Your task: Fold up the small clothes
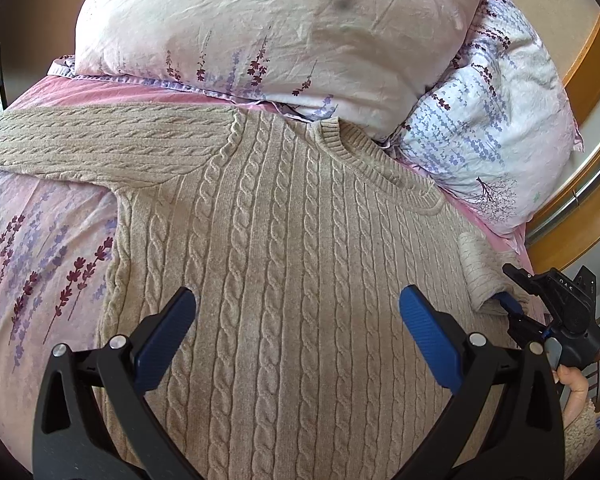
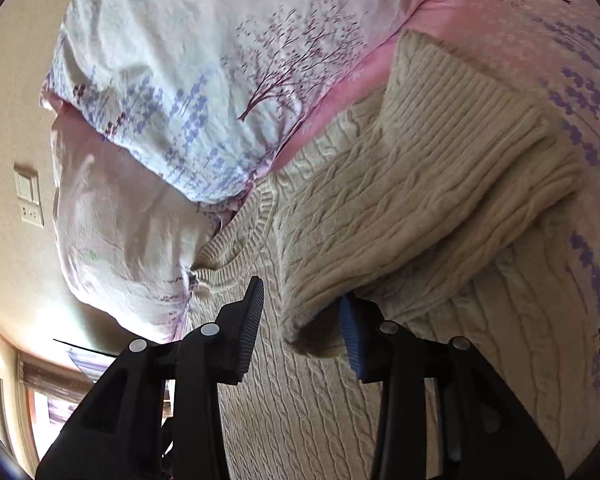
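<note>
A beige cable-knit sweater (image 1: 292,240) lies flat on the bed, neck toward the pillows, left sleeve (image 1: 100,140) spread out to the left. My left gripper (image 1: 298,320) is open and empty just above the sweater's chest. My right gripper (image 2: 302,320) shows at the right edge of the left wrist view (image 1: 512,304), by the folded-in right sleeve (image 1: 480,276). In the right wrist view that sleeve (image 2: 420,200) drapes over the right fingertip (image 2: 350,336), with the jaws apart and the sleeve edge between them.
Two floral pillows (image 1: 260,32) (image 1: 492,120) lie past the collar. The pink floral bedsheet (image 1: 32,248) spreads left of the sweater. A wooden bed frame (image 1: 588,64) runs at the right. A wall switch (image 2: 28,196) shows on the wall.
</note>
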{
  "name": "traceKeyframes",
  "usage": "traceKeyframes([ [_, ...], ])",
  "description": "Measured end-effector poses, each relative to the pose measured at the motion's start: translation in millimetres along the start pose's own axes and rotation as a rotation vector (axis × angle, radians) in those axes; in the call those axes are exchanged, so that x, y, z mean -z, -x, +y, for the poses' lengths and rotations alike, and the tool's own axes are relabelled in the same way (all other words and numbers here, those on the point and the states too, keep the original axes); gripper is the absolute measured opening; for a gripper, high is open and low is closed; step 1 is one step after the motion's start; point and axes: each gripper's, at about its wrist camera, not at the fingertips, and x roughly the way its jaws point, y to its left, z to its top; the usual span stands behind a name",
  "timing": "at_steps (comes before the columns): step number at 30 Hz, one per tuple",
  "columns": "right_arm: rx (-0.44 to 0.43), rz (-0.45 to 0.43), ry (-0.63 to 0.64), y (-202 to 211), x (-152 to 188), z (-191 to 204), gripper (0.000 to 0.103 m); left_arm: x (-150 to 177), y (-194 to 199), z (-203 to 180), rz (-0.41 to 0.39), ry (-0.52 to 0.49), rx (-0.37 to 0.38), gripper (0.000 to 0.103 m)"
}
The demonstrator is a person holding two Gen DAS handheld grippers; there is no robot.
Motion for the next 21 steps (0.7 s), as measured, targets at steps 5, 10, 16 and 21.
traceKeyframes([
  [5,0.052,-0.118,-0.124,17.5,-17.3,-23.3,0.039,-0.7,3.3,3.1,-0.003,0.004,-0.002,0.101],
  [10,0.101,-0.199,-0.117,17.3,-32.0,-13.2,0.011,-2.7,6.4,6.5,-0.009,0.016,0.019,0.101],
  [16,-0.028,-0.119,0.200,-0.5,-5.6,79.3,0.009,-15.2,5.5,8.3,-0.011,0.079,0.129,0.090],
  [21,-0.021,0.252,0.455,-62.1,57.2,127.4,0.037,-25.1,-5.1,8.1,0.010,0.181,0.248,0.088],
])
